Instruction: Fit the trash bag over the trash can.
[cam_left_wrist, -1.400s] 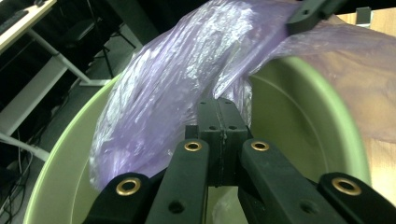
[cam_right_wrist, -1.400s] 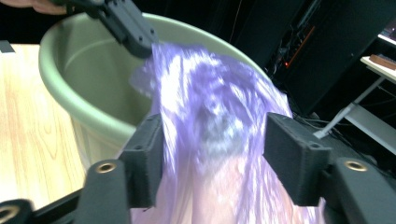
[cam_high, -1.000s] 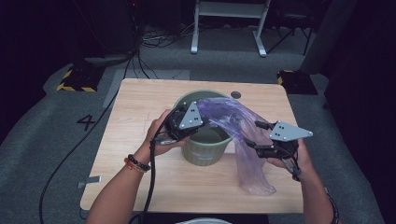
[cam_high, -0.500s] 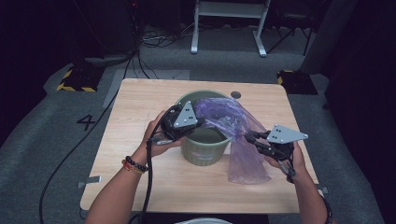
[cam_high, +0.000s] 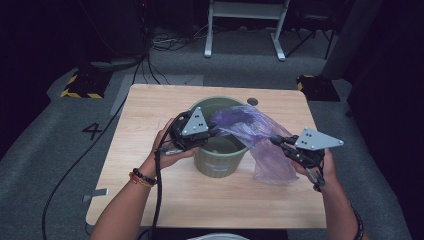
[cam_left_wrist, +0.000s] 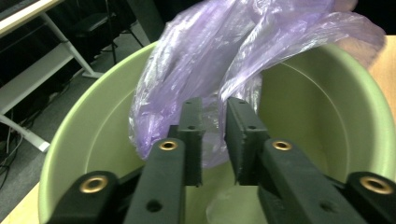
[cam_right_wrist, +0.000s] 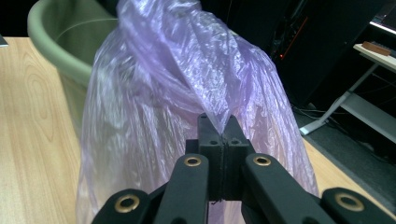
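**Bag pinched right, loosened left**

The right gripper (cam_high: 276, 141) is clamped on the purple bag (cam_high: 260, 135), just right of the bin (cam_high: 220, 162). The left gripper (cam_high: 212, 131), over the bin's mouth, has just been opening; bag film lies between its slightly parted jaws. Both hands reach in from the near side.

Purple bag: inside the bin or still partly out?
Partly out. The purple bag drapes over the green bin rim, most hanging outside, pinched by the right gripper.

Wooden table (cam_high: 150, 195), green bin (cam_high: 220, 165) on it, purple bag (cam_high: 272, 162)
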